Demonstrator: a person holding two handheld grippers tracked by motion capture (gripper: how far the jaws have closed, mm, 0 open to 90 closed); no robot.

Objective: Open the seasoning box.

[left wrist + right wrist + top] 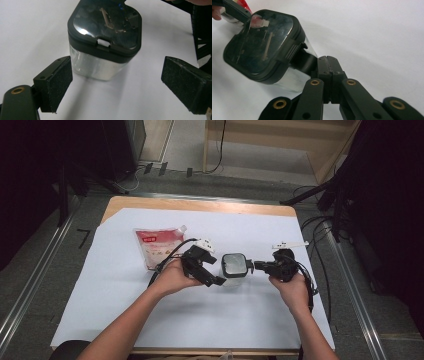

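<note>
Right gripper [253, 266] clamped on black handle of clear, black-lidded square container [234, 265]; left gripper [117, 82] jaws apart, approaching. Next: flip lid latch.

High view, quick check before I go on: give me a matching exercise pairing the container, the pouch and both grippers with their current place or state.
Things:
1. clear square container with black glossy lid
2. red and white spouted pouch
3. left gripper
4. right gripper

States:
A. fingers shut, at the container's black side handle
B. lying flat at the left on the white table cover
C. standing between the two grippers
D. fingers open, apart from the container

Pairs: 1-C, 2-B, 3-D, 4-A
</note>
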